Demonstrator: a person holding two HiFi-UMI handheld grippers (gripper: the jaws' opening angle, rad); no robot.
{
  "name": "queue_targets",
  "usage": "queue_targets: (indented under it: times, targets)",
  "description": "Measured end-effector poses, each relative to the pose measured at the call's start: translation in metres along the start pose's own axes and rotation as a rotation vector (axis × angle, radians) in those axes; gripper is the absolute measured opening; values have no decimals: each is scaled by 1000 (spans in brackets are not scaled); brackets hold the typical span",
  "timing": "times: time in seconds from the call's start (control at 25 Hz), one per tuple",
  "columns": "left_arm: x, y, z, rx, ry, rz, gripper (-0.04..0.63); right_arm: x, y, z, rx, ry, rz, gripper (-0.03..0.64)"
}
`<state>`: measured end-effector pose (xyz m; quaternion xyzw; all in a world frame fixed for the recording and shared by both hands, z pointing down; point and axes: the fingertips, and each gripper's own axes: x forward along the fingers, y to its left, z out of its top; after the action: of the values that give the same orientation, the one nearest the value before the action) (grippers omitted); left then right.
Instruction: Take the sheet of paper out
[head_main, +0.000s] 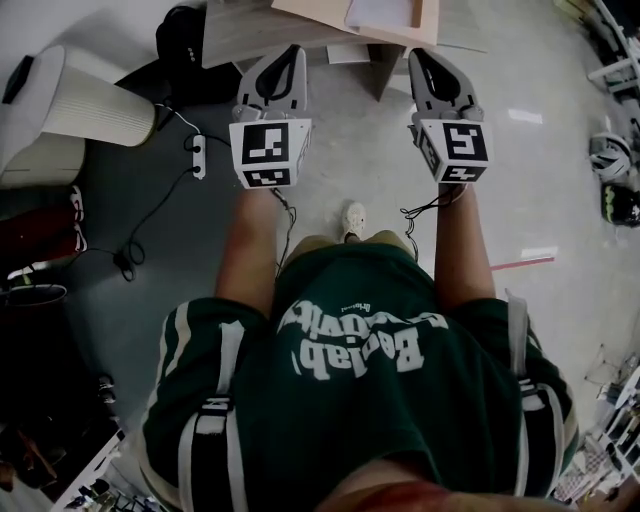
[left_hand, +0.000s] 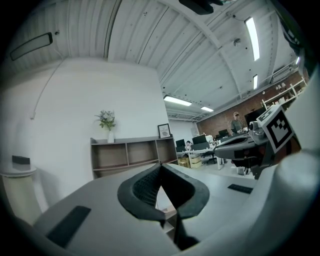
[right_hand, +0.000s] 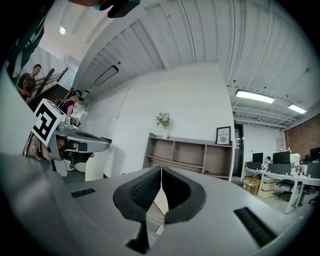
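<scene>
Sheet of paper (head_main: 375, 12), as far as I can tell, is the pale leaf lying on the wooden bench (head_main: 240, 32) ahead of me, beyond both sets of tips and touched by neither. My left gripper (head_main: 289, 52) has its jaws pressed together with nothing between them, and my right gripper (head_main: 424, 56) is closed the same way. Both point level toward the bench, side by side, above the grey floor (head_main: 350, 160).
</scene>
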<state>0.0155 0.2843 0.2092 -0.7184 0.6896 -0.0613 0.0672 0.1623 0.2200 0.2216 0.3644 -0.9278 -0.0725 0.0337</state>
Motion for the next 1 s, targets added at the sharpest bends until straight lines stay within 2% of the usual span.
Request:
queue_targets:
  times: [0.44,1.0]
  targets:
    - [77,-5,-15,6,31,23,18,50,-58,-22,15,-1,34,35]
    - [112,-32,-20,24,41,-21,18,51,-87,-38,50,3,24,35]
